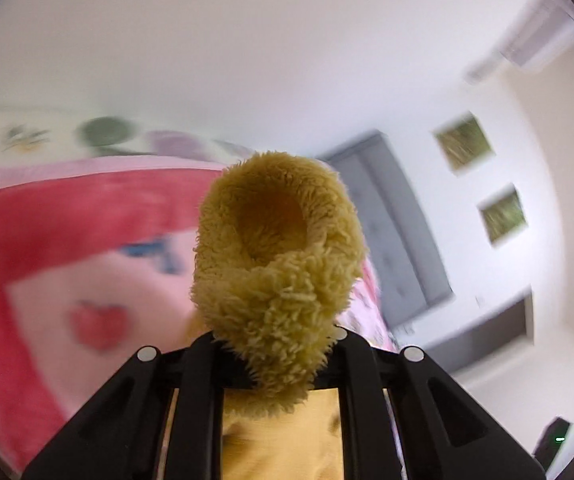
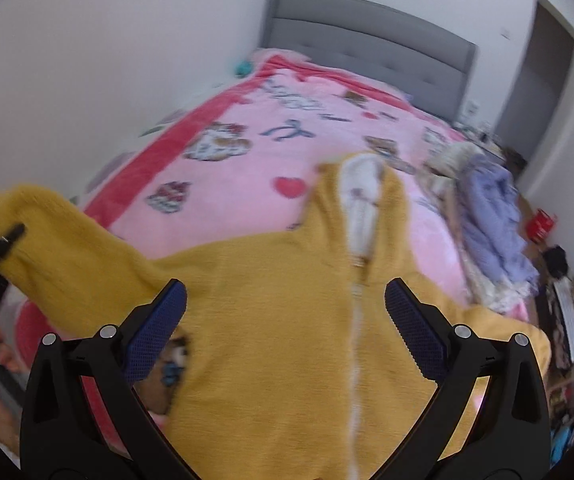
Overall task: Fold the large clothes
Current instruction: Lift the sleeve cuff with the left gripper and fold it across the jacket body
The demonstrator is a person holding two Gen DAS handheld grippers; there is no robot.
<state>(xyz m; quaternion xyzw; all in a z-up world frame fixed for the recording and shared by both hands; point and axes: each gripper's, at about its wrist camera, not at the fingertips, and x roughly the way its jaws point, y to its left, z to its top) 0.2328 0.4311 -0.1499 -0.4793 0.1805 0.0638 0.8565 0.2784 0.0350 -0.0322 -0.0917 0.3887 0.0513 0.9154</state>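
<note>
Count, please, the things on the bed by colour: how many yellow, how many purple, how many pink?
Yellow: 1, the fleece hoodie, its sleeve cuff clamped in the left tool
Purple: 1, the crumpled garment at the bed's right edge
Pink: 1, the blanket under everything
Total: 3

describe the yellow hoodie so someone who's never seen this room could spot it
On the pink cartoon-print blanket covering the bed with the grey padded headboard, the mustard-yellow fleece hoodie lies at the near end. Unlike the lilac garment beside it, it has a white zip and white-lined hood.
</note>
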